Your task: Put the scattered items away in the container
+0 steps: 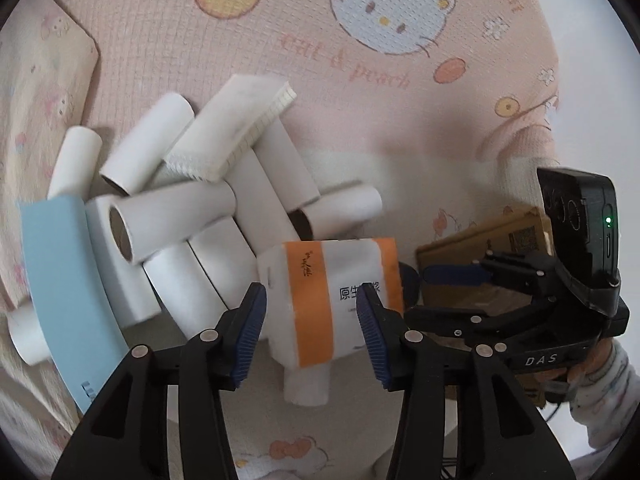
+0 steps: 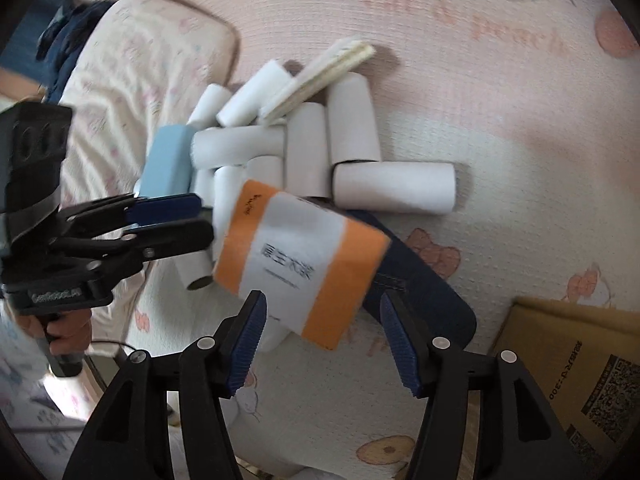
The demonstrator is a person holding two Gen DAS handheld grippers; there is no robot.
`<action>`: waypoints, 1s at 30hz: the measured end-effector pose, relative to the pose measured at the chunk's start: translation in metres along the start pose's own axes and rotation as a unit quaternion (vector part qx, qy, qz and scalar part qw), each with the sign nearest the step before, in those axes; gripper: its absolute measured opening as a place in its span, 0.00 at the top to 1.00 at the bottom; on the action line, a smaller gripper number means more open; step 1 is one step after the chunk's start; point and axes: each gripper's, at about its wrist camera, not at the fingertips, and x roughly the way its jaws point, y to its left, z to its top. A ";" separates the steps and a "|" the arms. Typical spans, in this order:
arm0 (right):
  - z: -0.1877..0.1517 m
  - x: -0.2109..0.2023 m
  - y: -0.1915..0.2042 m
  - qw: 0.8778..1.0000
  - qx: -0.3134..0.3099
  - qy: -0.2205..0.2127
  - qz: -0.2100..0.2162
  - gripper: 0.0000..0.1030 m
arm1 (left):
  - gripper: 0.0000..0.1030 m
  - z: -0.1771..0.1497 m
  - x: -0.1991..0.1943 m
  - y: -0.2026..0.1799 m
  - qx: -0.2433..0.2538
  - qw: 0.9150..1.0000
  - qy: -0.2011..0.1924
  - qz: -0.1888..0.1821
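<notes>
An orange-and-white tissue pack [image 1: 332, 300] [image 2: 300, 264] lies on a pile of white cardboard tubes [image 1: 176, 216] [image 2: 352, 120] on a pink blanket. A notepad [image 1: 232, 128] [image 2: 320, 76] rests on top of the pile, and a light blue box [image 1: 60, 280] [image 2: 168, 160] lies at its left. My left gripper [image 1: 312, 320] is open, its fingers on either side of the pack's near end. My right gripper [image 2: 324, 336] is open just in front of the pack. A cardboard box [image 1: 480, 248] [image 2: 572, 380] stands to the right.
A dark blue flat item [image 2: 420, 292] lies under the pack. A cream pillow [image 1: 40, 92] [image 2: 132, 64] lies at the left. The right gripper's body [image 1: 540, 292] is at the right of the left wrist view; the left gripper's body [image 2: 92, 236] is at the left of the right wrist view.
</notes>
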 end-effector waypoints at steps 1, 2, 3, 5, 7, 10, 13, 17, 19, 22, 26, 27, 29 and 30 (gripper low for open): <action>0.002 0.001 -0.004 1.000 0.014 0.002 0.003 0.45 | 0.50 0.001 0.002 0.002 -0.008 1.000 0.001 -0.001; 0.003 0.002 -0.006 1.000 0.028 0.004 0.005 0.45 | 0.50 0.002 0.004 0.003 -0.019 1.000 0.005 -0.008; 0.004 0.003 -0.009 0.999 0.040 0.004 0.008 0.45 | 0.50 0.002 0.007 0.004 -0.027 0.999 0.009 -0.016; 0.006 0.004 -0.011 0.998 0.054 -0.001 0.018 0.45 | 0.50 0.003 0.012 0.006 -0.040 0.999 0.015 -0.025; 0.007 0.006 -0.010 0.998 0.056 0.001 0.018 0.45 | 0.50 0.004 0.015 0.007 -0.050 0.999 0.015 -0.016; 0.009 0.011 -0.010 0.998 0.063 -0.001 0.002 0.45 | 0.50 0.004 0.020 0.016 -0.087 0.996 0.012 -0.013; 0.009 0.016 -0.014 0.996 0.083 -0.004 -0.006 0.45 | 0.50 0.006 0.026 0.024 -0.114 0.993 0.024 -0.031; 0.008 0.026 -0.016 0.996 0.086 0.008 0.002 0.45 | 0.55 0.004 0.035 0.025 -0.113 0.991 0.046 -0.048; 0.008 0.033 -0.018 0.995 0.094 0.018 0.015 0.45 | 0.55 0.002 0.038 0.023 -0.108 0.991 0.054 -0.051; 0.008 0.040 -0.021 0.993 0.105 0.026 0.038 0.45 | 0.55 0.001 0.041 0.022 -0.106 0.991 0.057 -0.051; 0.011 0.045 -0.021 0.993 0.100 0.033 0.050 0.45 | 0.55 0.002 0.043 0.025 -0.117 0.990 0.059 -0.055; 0.012 0.045 -0.020 0.994 0.096 0.031 0.048 0.45 | 0.55 0.002 0.043 0.025 -0.116 0.990 0.060 -0.054; 0.014 0.045 -0.017 0.995 0.085 0.029 0.045 0.45 | 0.55 0.002 0.043 0.022 -0.111 0.991 0.059 -0.050; 0.014 0.044 -0.015 0.996 0.078 0.026 0.042 0.45 | 0.55 0.003 0.042 0.019 -0.104 0.992 0.058 -0.048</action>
